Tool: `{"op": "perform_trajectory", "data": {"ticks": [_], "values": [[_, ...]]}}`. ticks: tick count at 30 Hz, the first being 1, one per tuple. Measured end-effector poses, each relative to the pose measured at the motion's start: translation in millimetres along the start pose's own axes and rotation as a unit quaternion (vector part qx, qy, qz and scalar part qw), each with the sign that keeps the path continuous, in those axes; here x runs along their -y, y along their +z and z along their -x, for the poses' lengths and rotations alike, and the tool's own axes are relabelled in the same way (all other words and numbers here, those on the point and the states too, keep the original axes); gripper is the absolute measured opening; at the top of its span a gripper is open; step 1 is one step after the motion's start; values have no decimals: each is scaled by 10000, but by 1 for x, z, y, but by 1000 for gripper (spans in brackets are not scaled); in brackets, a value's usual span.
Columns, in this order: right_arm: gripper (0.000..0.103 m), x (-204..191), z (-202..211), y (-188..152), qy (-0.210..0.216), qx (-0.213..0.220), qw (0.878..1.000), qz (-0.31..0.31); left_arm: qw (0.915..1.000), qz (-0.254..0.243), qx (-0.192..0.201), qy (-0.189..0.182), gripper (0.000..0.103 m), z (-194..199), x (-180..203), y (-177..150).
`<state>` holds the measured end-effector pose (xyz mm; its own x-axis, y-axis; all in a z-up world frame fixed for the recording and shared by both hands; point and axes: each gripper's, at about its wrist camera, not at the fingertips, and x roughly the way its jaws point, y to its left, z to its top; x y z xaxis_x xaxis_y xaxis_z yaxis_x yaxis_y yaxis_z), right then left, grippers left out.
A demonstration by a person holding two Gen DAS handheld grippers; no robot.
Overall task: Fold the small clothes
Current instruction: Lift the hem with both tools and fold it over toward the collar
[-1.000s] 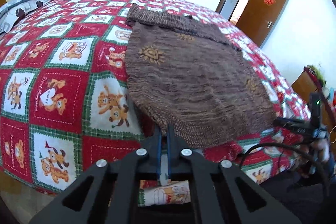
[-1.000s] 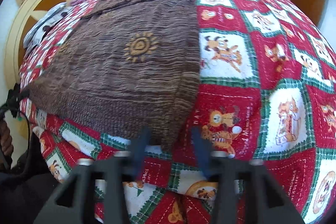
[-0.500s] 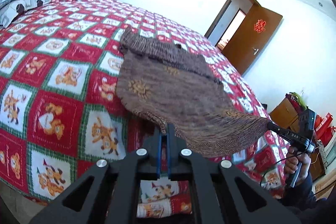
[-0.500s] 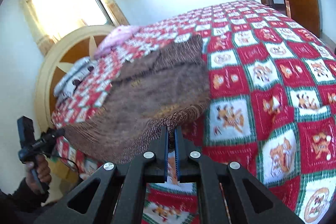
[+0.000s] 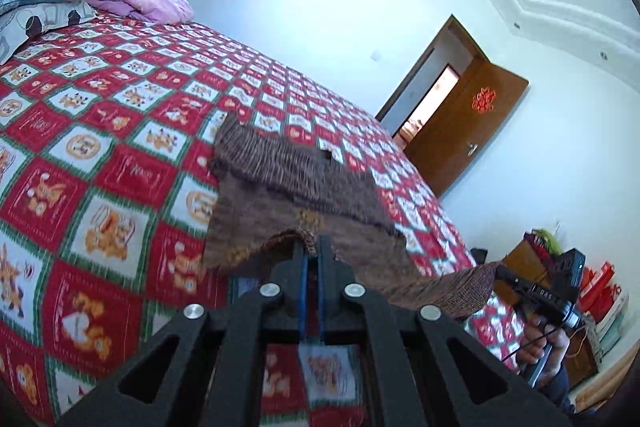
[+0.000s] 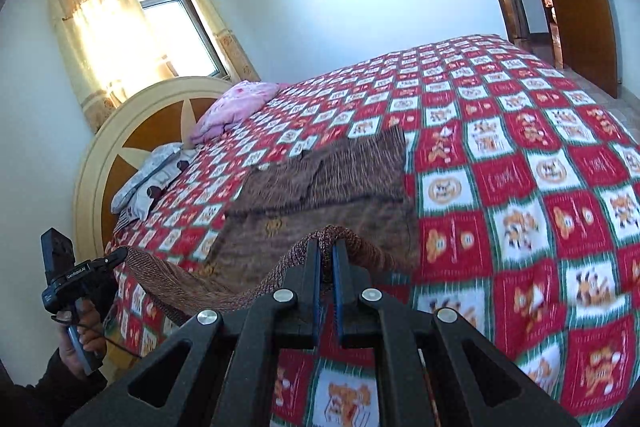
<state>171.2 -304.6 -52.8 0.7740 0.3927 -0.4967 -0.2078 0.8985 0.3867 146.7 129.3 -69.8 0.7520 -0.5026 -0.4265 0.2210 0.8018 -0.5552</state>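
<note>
The brown knit sweater (image 5: 288,187), hem lifted, hangs between the left gripper (image 5: 313,247) and right gripper (image 6: 327,247), both clenched on it, above the red teddy-bear quilt (image 6: 520,187).

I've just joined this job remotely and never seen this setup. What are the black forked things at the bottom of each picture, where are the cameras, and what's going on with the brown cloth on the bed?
No robot arm is here: a person holds a handheld two-finger tool in each hand. Each picture comes from a fisheye camera on one tool, looking along its black fingers. One view shows the left tool, the other the right tool. Both are shut on the near hem of a brown knitted garment, each pinching one corner, so the hem hangs lifted between them while the far part lies on the red, green and white checked bedspread with bear pictures. Each view also catches the other tool in the person's hand at the side. A pink bundle of bedding and a grey patterned pillow lie by the headboard.
</note>
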Motion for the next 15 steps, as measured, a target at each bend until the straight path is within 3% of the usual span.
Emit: {"op": "perform_trajectory", "data": {"ticks": [7,15], "values": [[4,1,-28,45,-105,146,9998,10,9993,327,177,-62,3,-26,-16,36],[4,9,-72,88,-300,145,9994,-26,9993,336,146,-1,3,-69,-23,77]]}}
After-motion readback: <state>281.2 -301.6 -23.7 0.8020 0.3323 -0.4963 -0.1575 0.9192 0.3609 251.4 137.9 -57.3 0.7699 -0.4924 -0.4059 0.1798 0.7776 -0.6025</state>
